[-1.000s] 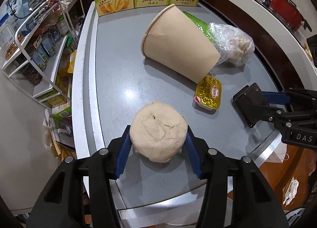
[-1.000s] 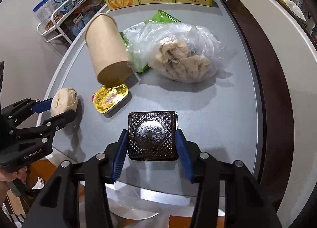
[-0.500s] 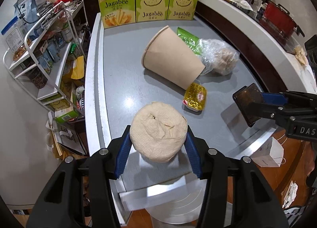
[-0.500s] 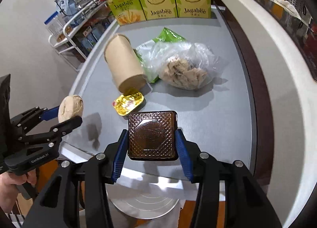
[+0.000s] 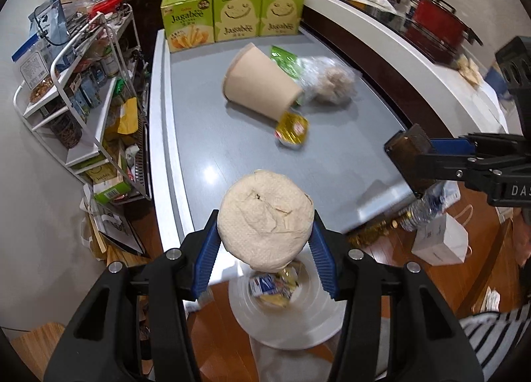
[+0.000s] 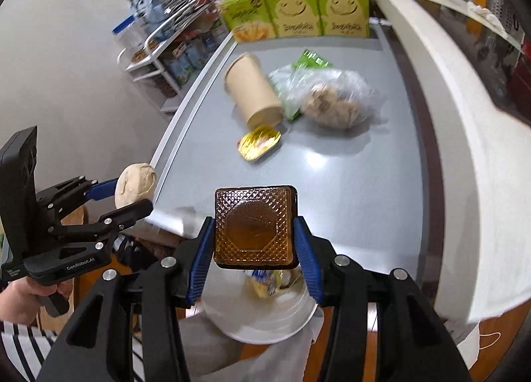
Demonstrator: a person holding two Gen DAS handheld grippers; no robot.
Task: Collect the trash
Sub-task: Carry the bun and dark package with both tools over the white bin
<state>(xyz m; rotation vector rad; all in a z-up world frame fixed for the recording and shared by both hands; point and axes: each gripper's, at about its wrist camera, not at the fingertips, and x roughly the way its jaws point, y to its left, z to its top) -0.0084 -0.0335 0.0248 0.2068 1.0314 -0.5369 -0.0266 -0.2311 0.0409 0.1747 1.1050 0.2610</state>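
My left gripper [image 5: 265, 246] is shut on a crumpled beige paper ball [image 5: 265, 216] and holds it above a white trash bin [image 5: 298, 325] that has wrappers in it. My right gripper [image 6: 254, 239] is shut on a brown patterned plastic tray [image 6: 254, 224], held over the same bin [image 6: 265, 322]. On the grey table [image 5: 215, 136] lie a tipped paper cup [image 5: 259, 87], a gold foil packet [image 5: 292, 130], a green wrapper [image 5: 282, 57] and a clear plastic bag of scraps [image 5: 328, 83]. The right gripper with the tray [image 5: 408, 159] shows at the right of the left wrist view.
Three green Jagabee boxes [image 5: 232, 19] stand at the table's far end. A white wire rack [image 5: 83, 93] of goods stands left of the table. A curved white counter [image 6: 464, 116] runs along the right. A white paper bag [image 5: 441, 239] sits on the wooden floor.
Both grippers have lifted and pulled back from the table with their loads. They now hang past the table's near edge, over the trash bin.
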